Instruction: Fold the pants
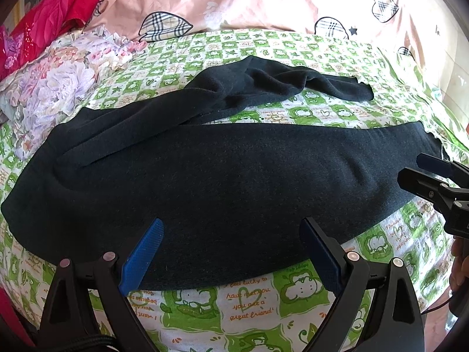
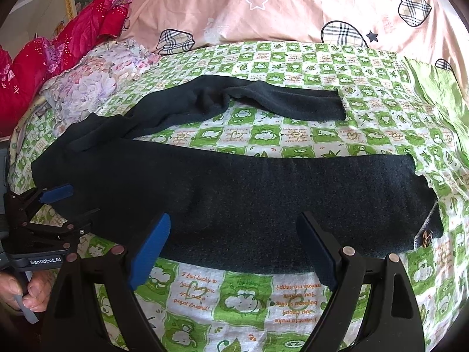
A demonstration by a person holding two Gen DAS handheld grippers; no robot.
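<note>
Both grippers are tilting down toward the dark pants (image 1: pixel 228 176), which are lying spread across the green-checked bed sheet (image 1: pixel 249 302), the near leg flat, the far leg rumpled. The left gripper (image 1: pixel 231 252) and right gripper (image 2: pixel 234 249) are each standing wide, holding nothing, fingertips seemingly just over the near edge. Only the right wrist view is showing a hand (image 2: pixel 20 293) and a small bow (image 2: pixel 425 237) at the cuff.
</note>
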